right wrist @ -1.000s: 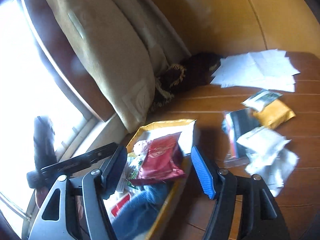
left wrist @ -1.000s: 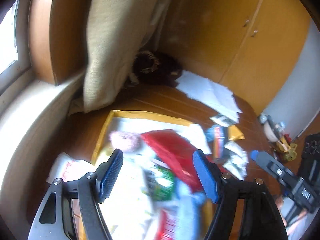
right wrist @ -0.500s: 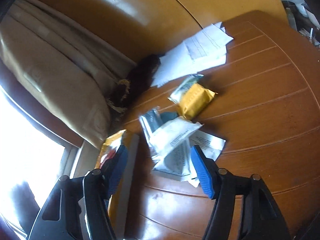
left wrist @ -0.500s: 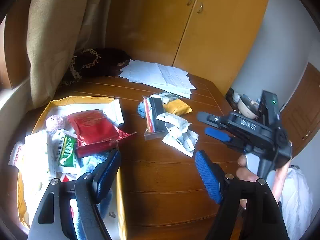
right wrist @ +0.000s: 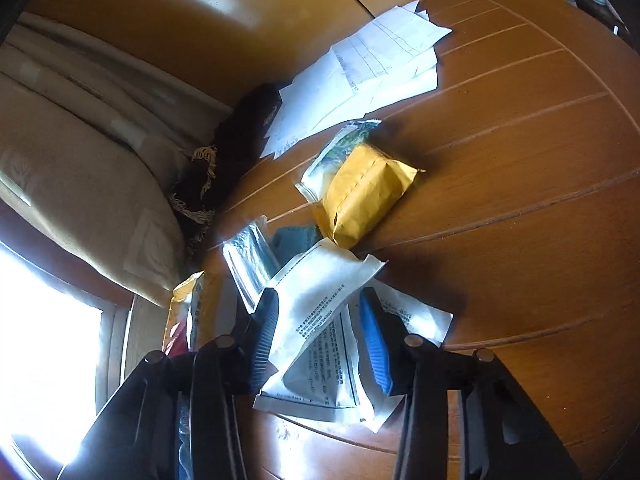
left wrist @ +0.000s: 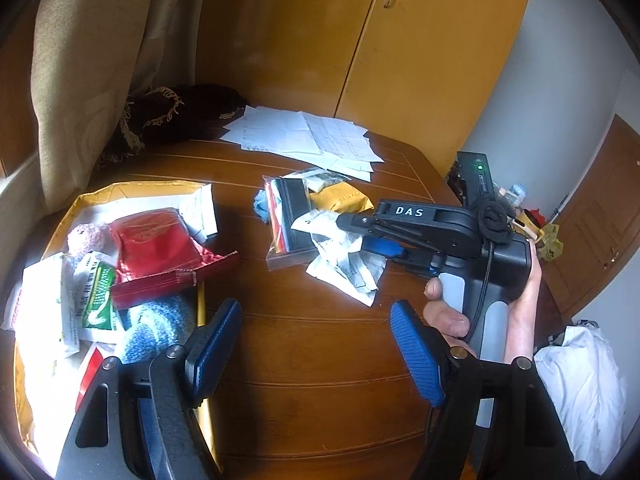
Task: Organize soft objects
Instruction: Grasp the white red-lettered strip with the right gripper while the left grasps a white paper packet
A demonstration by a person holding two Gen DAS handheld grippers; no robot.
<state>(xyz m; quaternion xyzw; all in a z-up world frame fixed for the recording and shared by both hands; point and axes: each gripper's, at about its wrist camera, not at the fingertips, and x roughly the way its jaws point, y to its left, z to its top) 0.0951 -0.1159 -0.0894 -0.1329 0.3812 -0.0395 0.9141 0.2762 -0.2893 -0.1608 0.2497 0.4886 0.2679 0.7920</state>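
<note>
Right hand-held gripper (right wrist: 318, 336), jaws apart, straddles white pouch (right wrist: 320, 308) on table (right wrist: 520, 240); pouch long axis runs fwd between pads. Left hand-held gripper (left wrist: 316, 352), apart & empty, hangs well back.

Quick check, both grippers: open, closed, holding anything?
Left gripper: open, empty, above the bare table.
Right gripper: open, jaws either side of the white packet on the pile; not closed on it yet.

The white packets (right wrist: 320, 320) hide whether the right gripper's (right wrist: 316, 340) jaws touch them.
</note>
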